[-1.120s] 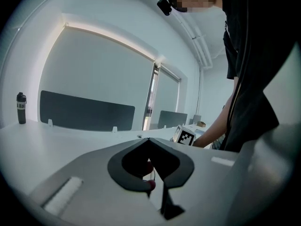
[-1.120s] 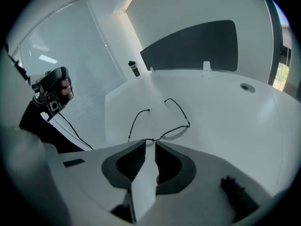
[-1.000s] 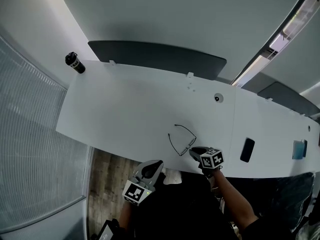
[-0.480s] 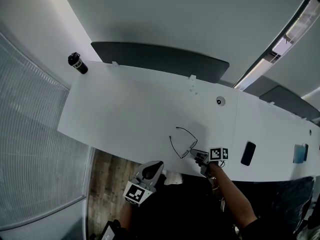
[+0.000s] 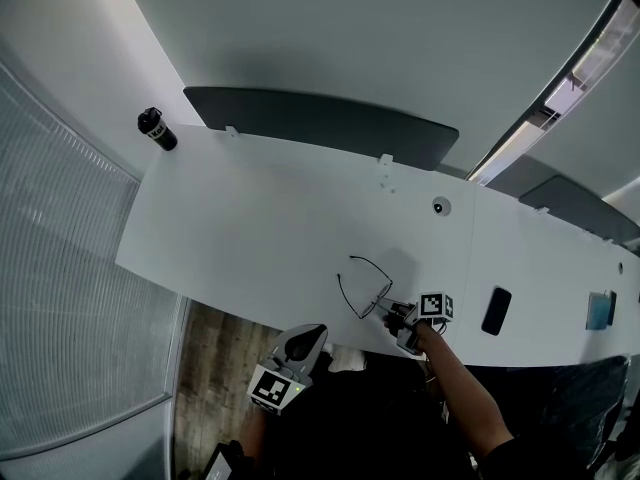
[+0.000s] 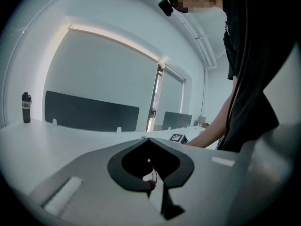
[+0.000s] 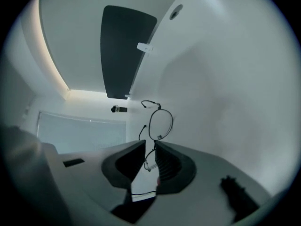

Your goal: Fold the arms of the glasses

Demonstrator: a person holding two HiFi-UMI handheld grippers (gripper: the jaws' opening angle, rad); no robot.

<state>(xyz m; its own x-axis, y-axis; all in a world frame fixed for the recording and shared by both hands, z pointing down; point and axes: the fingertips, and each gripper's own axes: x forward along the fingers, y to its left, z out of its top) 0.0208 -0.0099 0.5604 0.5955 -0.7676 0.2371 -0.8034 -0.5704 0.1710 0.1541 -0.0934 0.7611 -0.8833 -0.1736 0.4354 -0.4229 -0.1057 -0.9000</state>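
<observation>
Thin wire-framed glasses [image 5: 372, 290] lie near the front edge of the white table [image 5: 250, 218], arms spread open. My right gripper [image 5: 392, 312] is at their right end. In the right gripper view one lens of the glasses [image 7: 161, 124] sits in the narrow gap between the jaws of that gripper [image 7: 150, 146], which look shut on the frame; the other lens and both arms stick out beyond the tips. My left gripper [image 5: 306, 336] hangs shut and empty just off the table's front edge, left of the glasses. In its own view the left gripper [image 6: 148, 139] holds nothing.
A black bottle [image 5: 157, 128] stands at the far left corner. A dark divider panel [image 5: 320, 118] runs along the back edge. A black phone [image 5: 494, 311] lies to the right, with a round grommet [image 5: 440, 206] behind the glasses. Wooden floor [image 5: 215, 348] shows below the table edge.
My right gripper has rolled about its own axis and closed in on the right end of the glasses. The left gripper has stayed where it was.
</observation>
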